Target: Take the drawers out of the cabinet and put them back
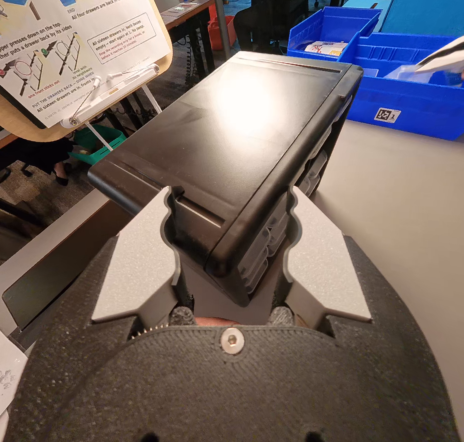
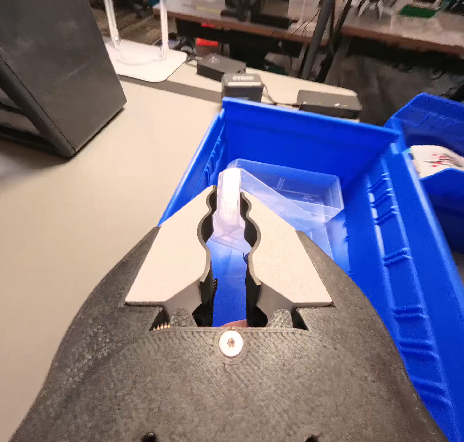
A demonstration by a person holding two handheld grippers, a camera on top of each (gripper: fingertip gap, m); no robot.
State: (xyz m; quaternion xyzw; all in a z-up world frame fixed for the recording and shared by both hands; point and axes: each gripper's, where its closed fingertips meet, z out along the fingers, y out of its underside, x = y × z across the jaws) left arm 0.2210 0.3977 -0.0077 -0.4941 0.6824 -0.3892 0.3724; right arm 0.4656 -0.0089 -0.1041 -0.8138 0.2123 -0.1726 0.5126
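Gripping the handle of a clear drawer, our right gripper holds it over a blue bin; the drawer's near end is hidden behind the fingers. Our left gripper hangs spread wide over the black cabinet, whose remaining drawers show only edge-on, too foreshortened to count.

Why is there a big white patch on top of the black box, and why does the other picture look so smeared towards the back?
Left wrist view: the white patch is glare from overhead light on the glossy top of the cabinet; straight edges bow from the wide-angle lens. Right wrist view: the background desks and the dark cabinet look streaked, probably by motion blur, while the clear drawer and blue bin stay fairly sharp.
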